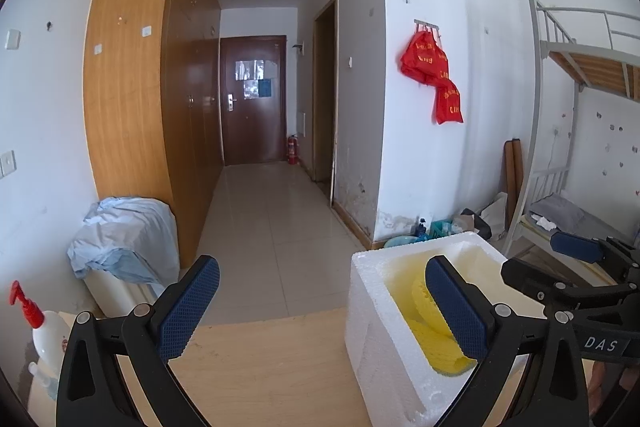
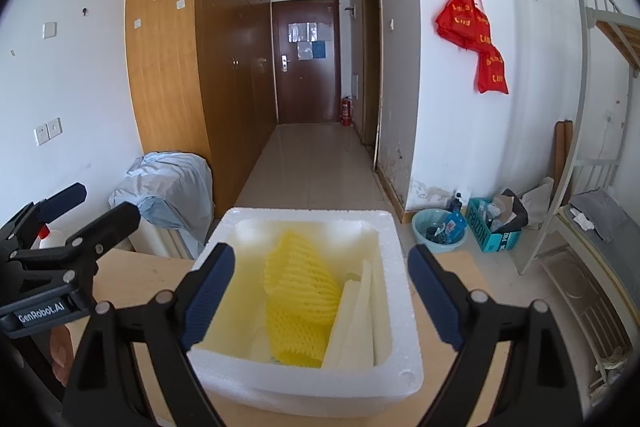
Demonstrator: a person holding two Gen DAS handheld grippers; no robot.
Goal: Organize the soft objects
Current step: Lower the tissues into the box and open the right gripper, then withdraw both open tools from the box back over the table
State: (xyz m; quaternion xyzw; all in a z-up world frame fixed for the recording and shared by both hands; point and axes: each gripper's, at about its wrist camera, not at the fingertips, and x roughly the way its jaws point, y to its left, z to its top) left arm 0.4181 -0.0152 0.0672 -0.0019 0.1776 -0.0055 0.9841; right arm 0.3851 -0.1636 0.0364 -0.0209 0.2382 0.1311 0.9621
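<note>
A white styrofoam box (image 2: 396, 259) stands on the wooden table (image 2: 160, 275). Inside lie yellow foam netting (image 2: 300, 291) and white foam sheets (image 2: 360, 315) leaning at its right side. My right gripper (image 2: 320, 299) is open and empty, its fingers spread just above the box. My left gripper (image 1: 320, 311) is open and empty over the table, left of the box (image 1: 368, 311); the yellow netting (image 1: 424, 311) shows behind its right finger. Each gripper shows at the edge of the other's view.
A white pump bottle with a red top (image 1: 44, 327) stands at the table's left edge. A bin draped in blue cloth (image 1: 124, 243) is behind the table. A basin (image 2: 440, 231), a teal box (image 2: 492, 227) and a bunk bed (image 2: 592, 211) stand to the right.
</note>
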